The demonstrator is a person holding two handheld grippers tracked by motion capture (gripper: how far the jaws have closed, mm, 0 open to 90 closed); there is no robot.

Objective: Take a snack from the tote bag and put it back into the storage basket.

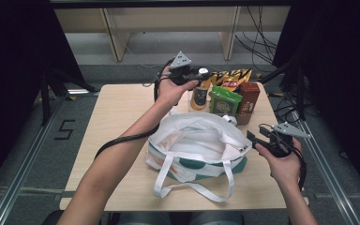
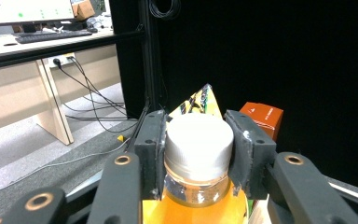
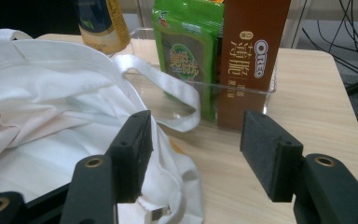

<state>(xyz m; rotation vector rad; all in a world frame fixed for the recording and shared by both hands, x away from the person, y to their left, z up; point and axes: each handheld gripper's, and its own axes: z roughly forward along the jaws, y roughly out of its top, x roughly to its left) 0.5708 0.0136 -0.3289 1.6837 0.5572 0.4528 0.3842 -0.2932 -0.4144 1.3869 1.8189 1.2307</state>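
An orange-drink bottle (image 1: 198,96) with a white cap (image 2: 199,140) stands in a clear bin at the back of the table. My left gripper (image 1: 202,76) is shut on that cap, with both pads (image 2: 151,149) pressed against its sides. A white tote bag (image 1: 197,140) with a green base lies open in the middle of the table. My right gripper (image 1: 258,133) is at the bag's right rim. In the right gripper view my right gripper (image 3: 196,154) is open, its left jaw over the bag's edge (image 3: 168,177) and nothing pinched.
The clear bin (image 3: 242,88) also holds a green snack packet (image 1: 224,101), a brown biscuit box (image 1: 248,101) and a yellow-and-black packet (image 1: 234,77). Bag handles (image 1: 192,187) trail toward the table's (image 1: 117,122) front edge. Cables lie on the floor behind.
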